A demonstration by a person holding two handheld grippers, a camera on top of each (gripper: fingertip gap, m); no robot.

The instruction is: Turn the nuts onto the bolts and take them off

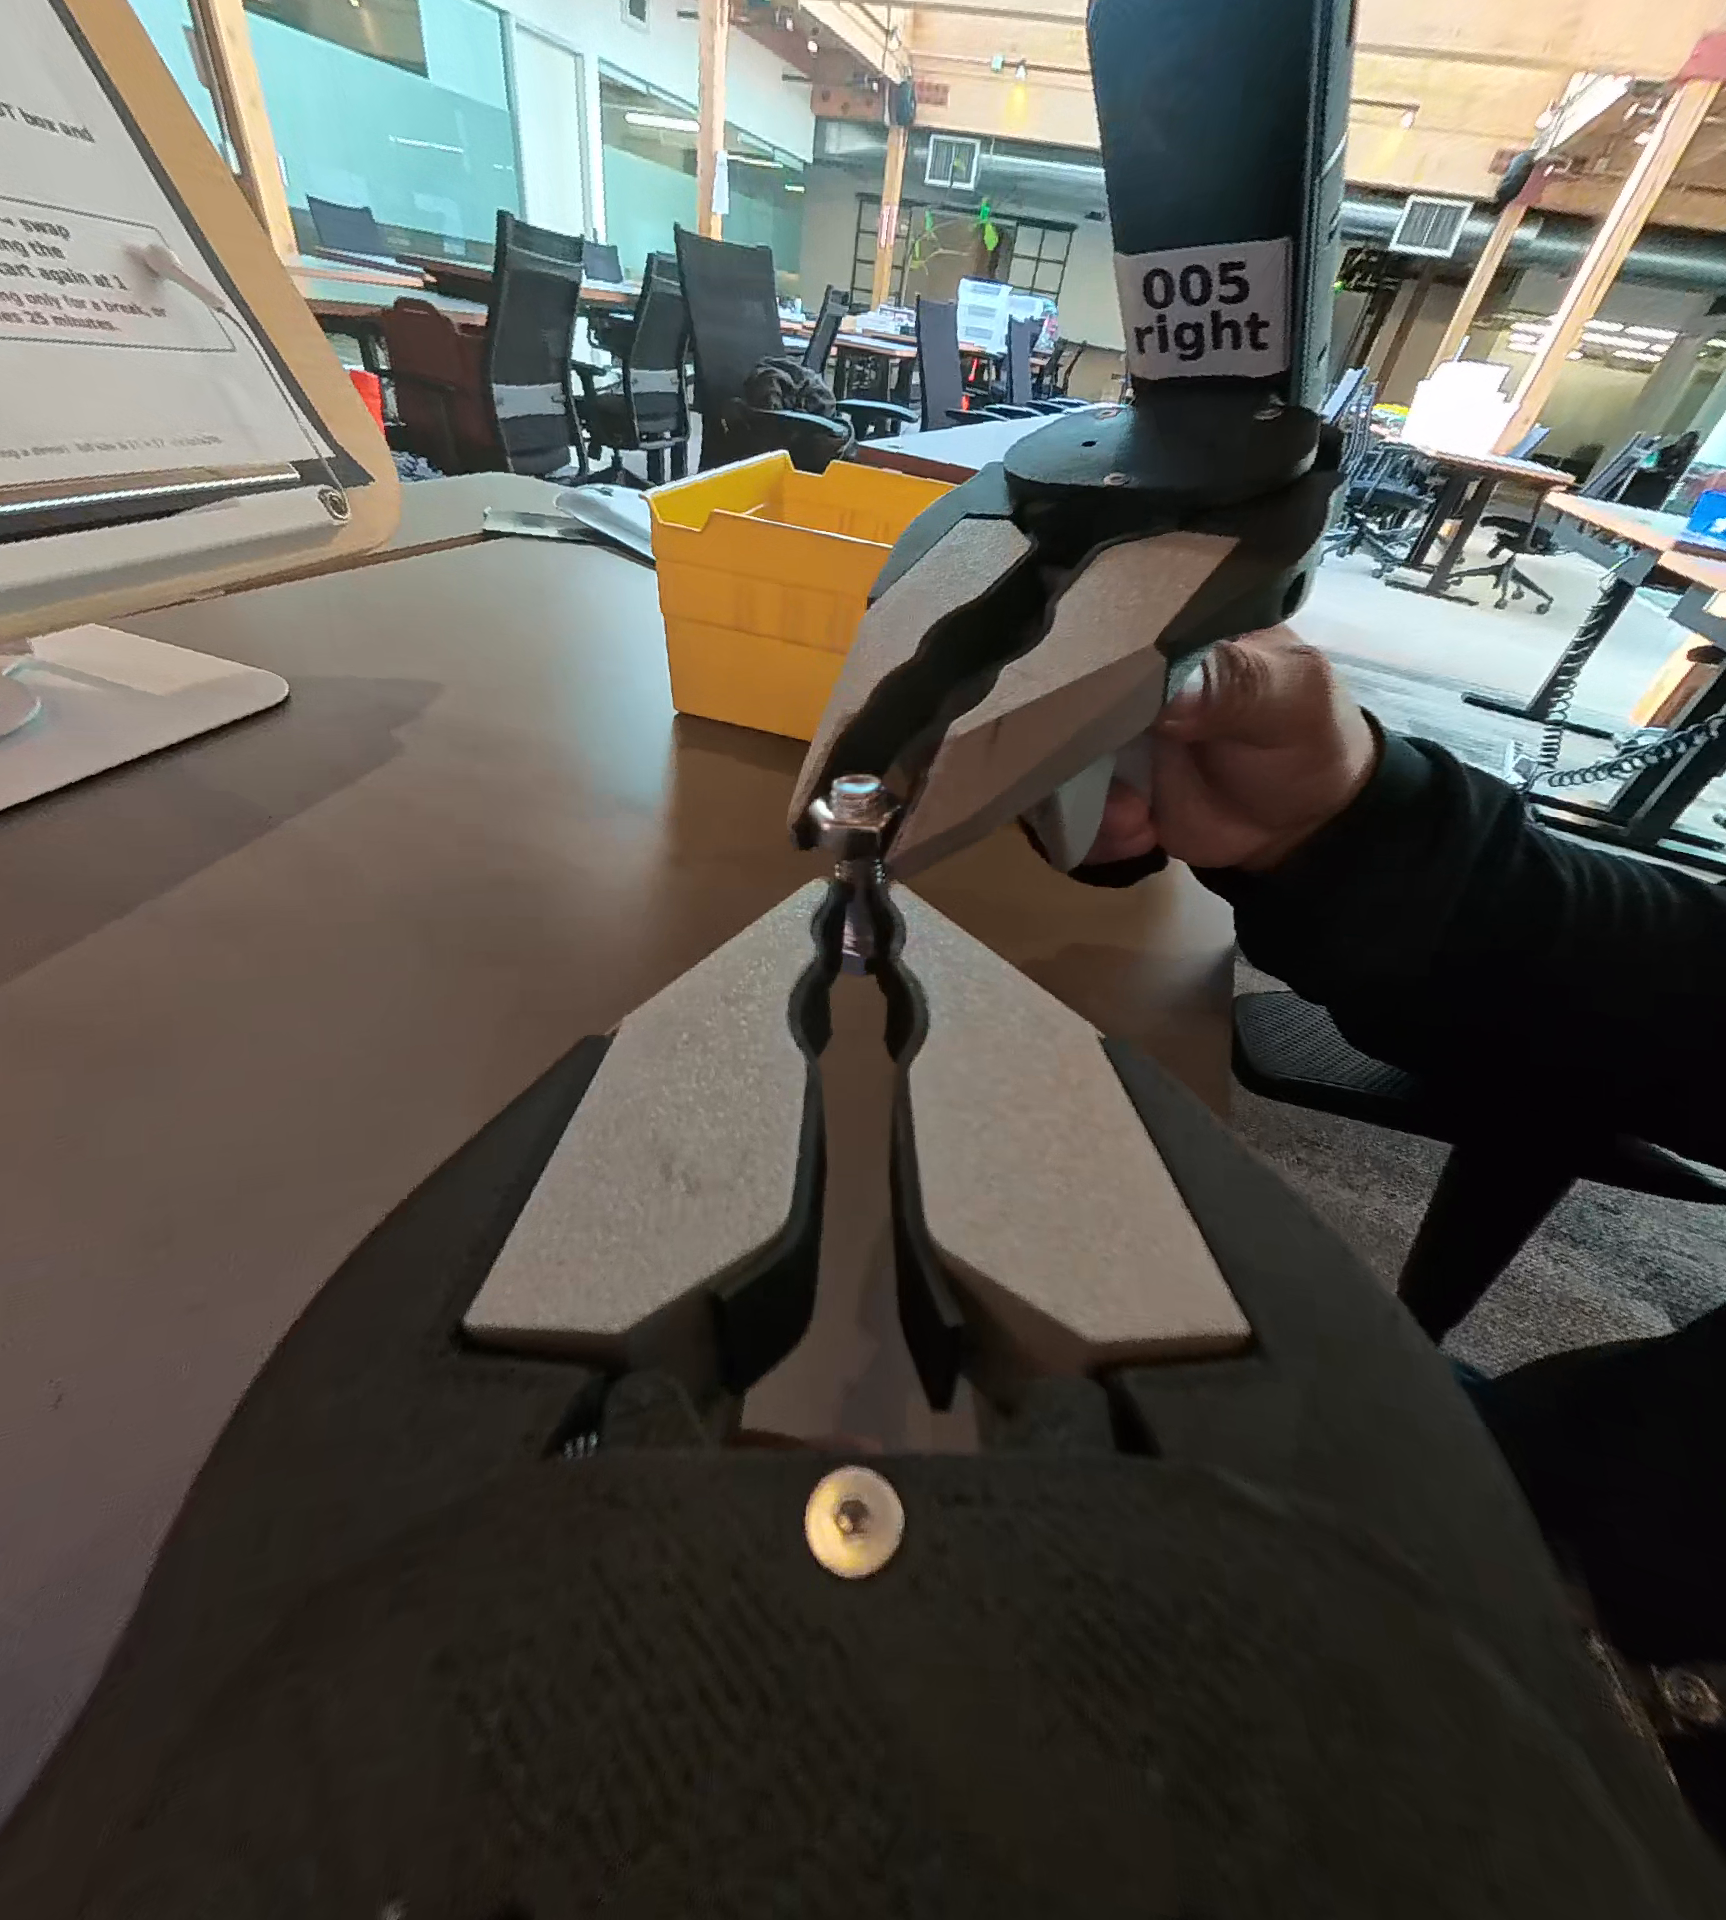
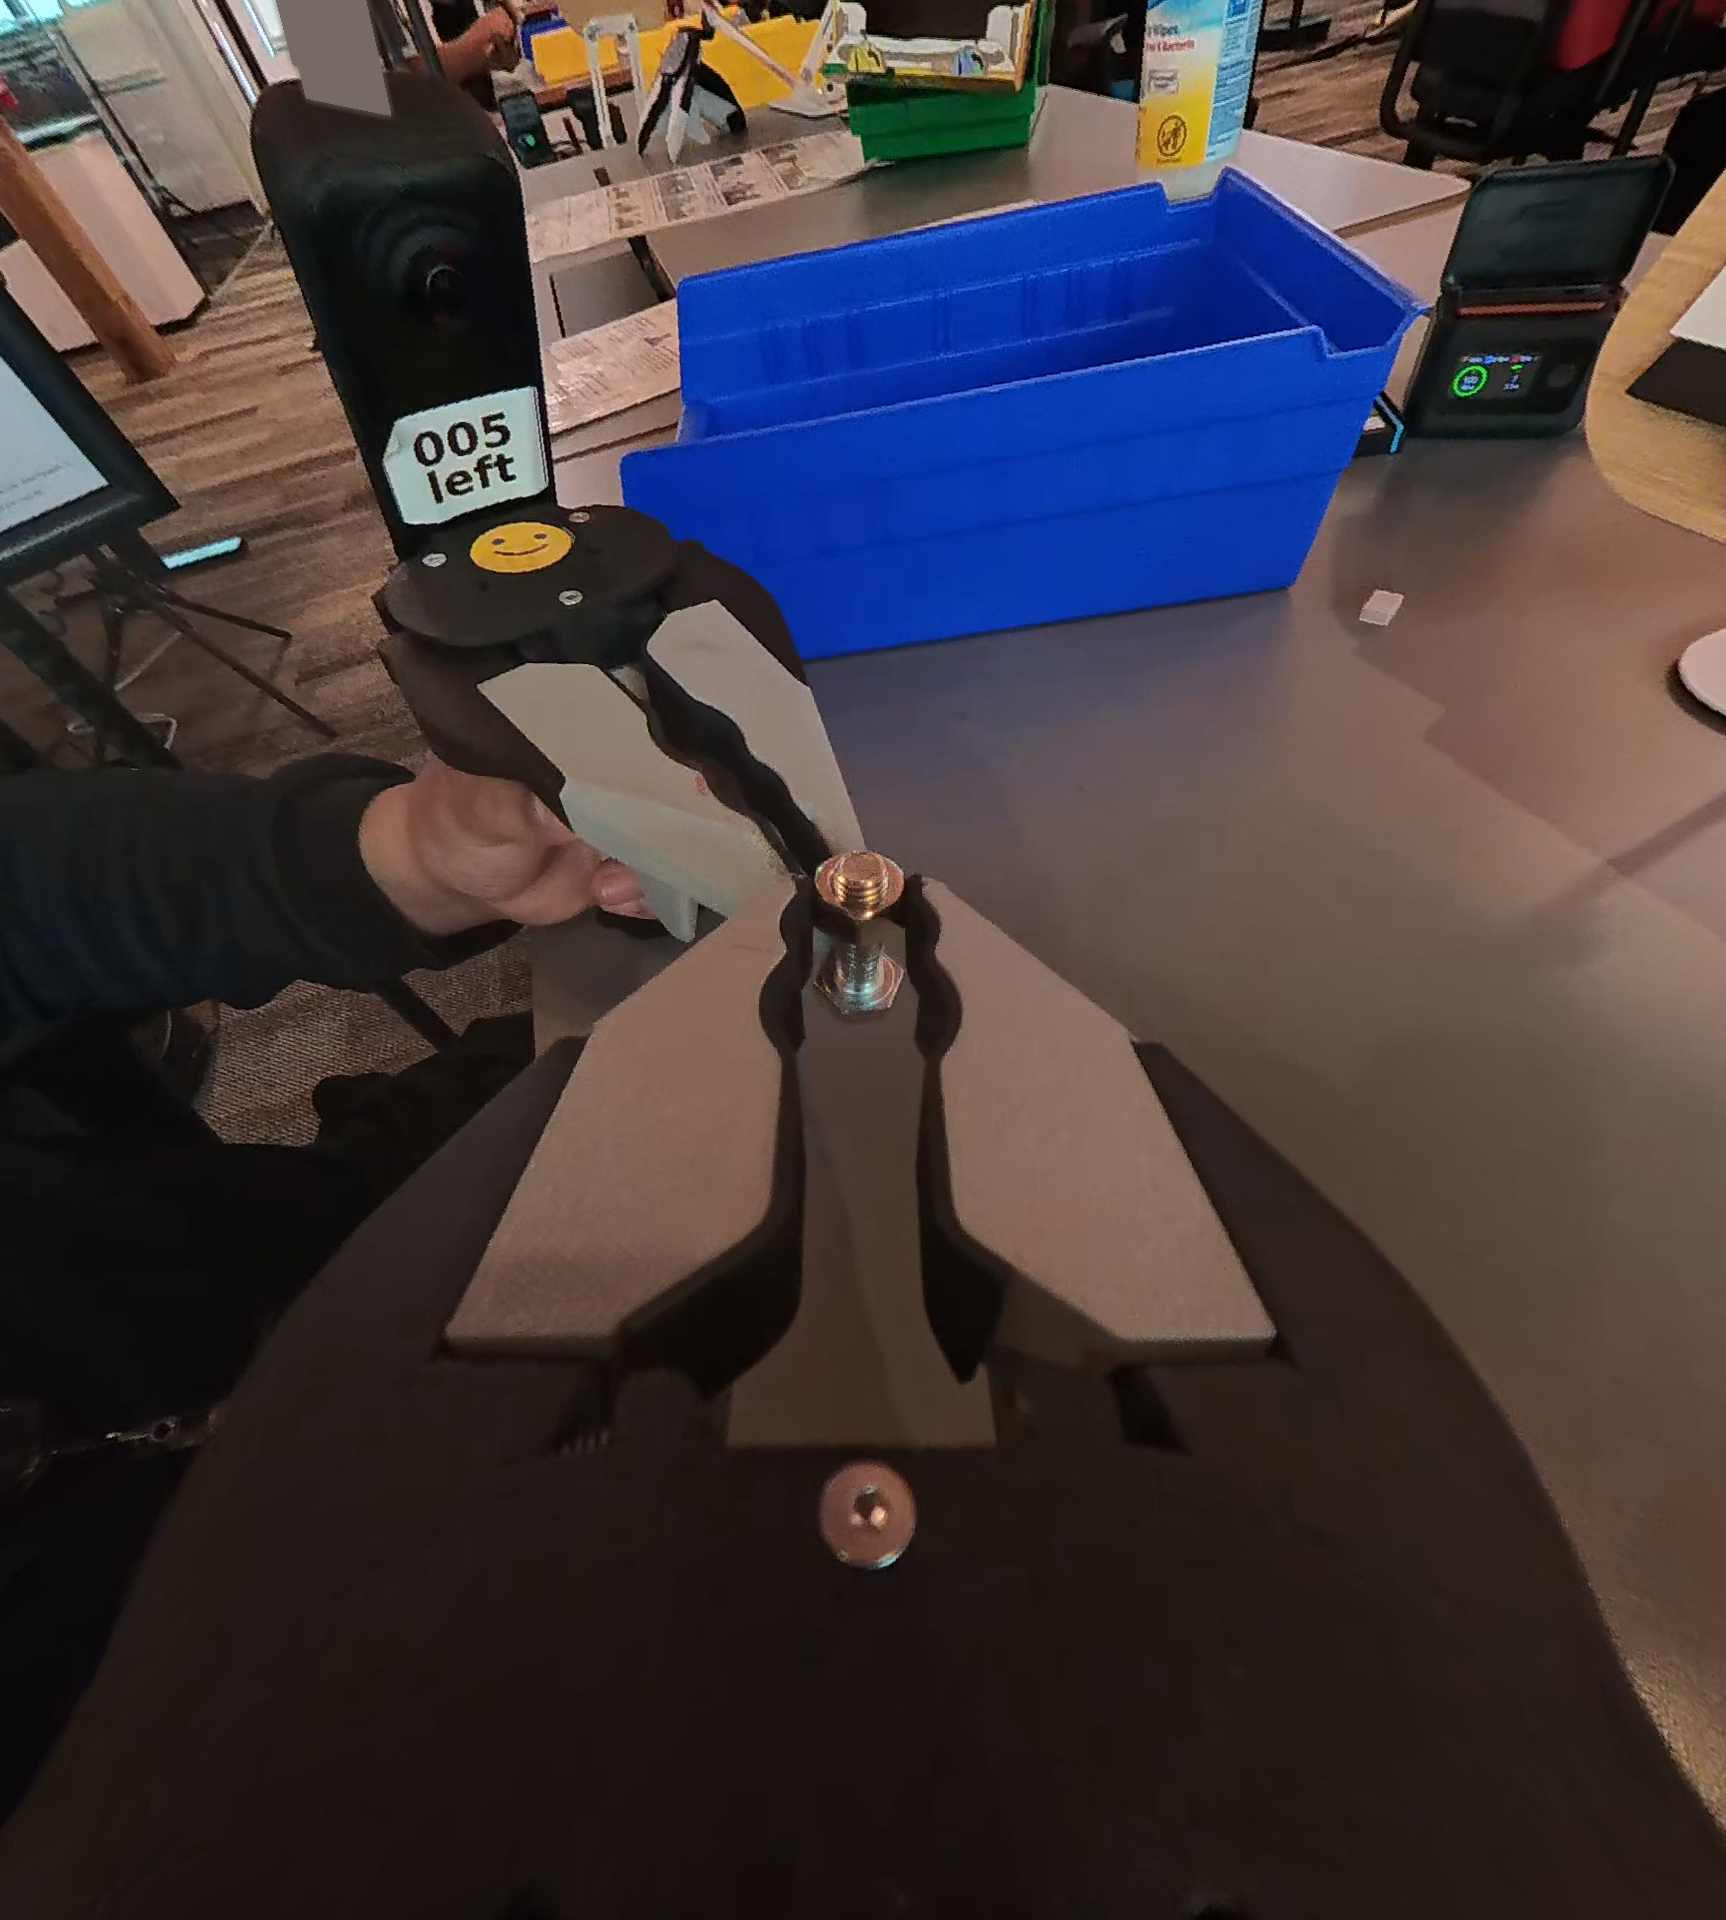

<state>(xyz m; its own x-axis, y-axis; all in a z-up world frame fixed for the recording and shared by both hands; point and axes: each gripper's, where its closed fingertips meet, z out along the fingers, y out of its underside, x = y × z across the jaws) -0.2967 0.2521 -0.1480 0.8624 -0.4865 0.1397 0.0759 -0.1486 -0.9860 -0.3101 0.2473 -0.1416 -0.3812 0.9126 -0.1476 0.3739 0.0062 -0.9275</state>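
Observation:
A silver bolt [image 1: 855, 935] stands upright above the dark table [image 1: 319, 852], with a nut [image 1: 846, 819] near its top end. My left gripper [image 1: 854, 920] is shut on the bolt's lower part. My right gripper [image 1: 848, 831] comes down from the upper right and is shut on the nut. In the right wrist view my right gripper [image 2: 859, 904] closes around the nut [image 2: 859, 883]. The bolt's thread and hex head [image 2: 857, 987] show in the gap between the fingers. My left gripper [image 2: 802, 868] reaches in from the left and meets the bolt.
A yellow bin [image 1: 765, 613] stands behind the grippers. A blue bin [image 2: 994, 499] sits farther back on the table [image 2: 1358, 935]. An instruction sheet on a stand [image 1: 59, 312] is at the left. A small dark device with a screen [image 2: 1524, 312] stands beside the blue bin. The grippers are tip to tip, or close to it.

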